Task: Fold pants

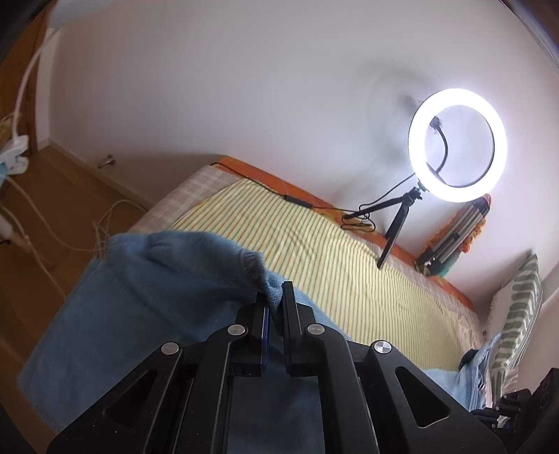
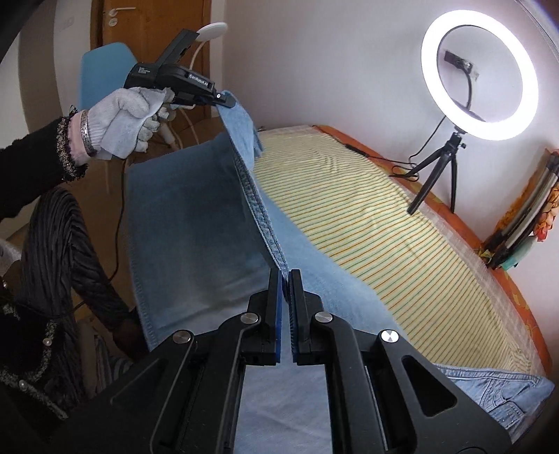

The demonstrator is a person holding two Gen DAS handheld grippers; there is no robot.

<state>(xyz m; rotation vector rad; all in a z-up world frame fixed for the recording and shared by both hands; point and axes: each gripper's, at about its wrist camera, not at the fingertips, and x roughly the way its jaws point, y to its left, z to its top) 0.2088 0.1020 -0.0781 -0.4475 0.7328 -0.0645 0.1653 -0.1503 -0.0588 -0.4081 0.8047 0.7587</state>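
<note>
While pinched by both grippers, pants above bed.

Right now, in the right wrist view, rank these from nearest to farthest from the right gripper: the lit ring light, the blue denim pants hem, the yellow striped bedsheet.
1. Blue denim pants hem: pinched in the jaws of the right gripper.
2. Yellow striped bedsheet: spread on the bed, right of the jaws.
3. Lit ring light: on its tripod by the far wall, upper right.

Lit ring light on tripod — striped bedsheet, wooden door.
</note>
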